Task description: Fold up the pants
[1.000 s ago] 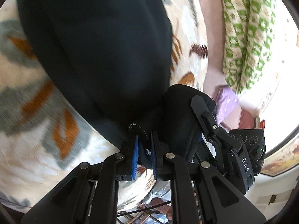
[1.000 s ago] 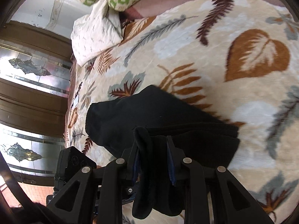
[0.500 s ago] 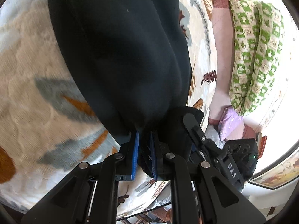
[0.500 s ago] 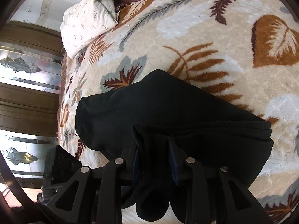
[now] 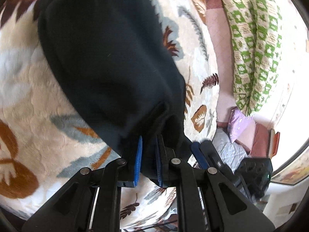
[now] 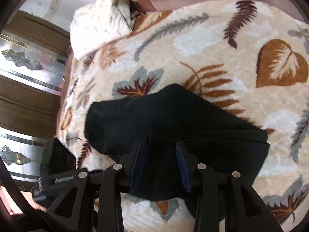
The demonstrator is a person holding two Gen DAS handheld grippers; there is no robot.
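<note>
Bright daylight, perhaps window-lit; fisheye edges warped, slightly blurred

The black pants (image 6: pixel 173 127) hide the blanket (image 6: pixel 193 54) beneath and run past the frame's top in the left view.

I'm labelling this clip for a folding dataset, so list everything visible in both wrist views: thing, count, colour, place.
pants: one, black, partly folded on the blanket, an edge between each gripper's fingers
blanket: one, cream with brown and grey leaves, covering the bed under the pants
cushion: one, green-and-cream pattern, at the far edge of the bed
pillow: one, white, at the blanket's corner by the cabinet
cabinet: one, brown wood with mirrored panels, beside the bed
small pillow: one, lilac, below the bed edge
left gripper: one, black with blue pads, shut on the pants
right gripper: one, black with blue pads, jaws wider, cloth between them
</note>
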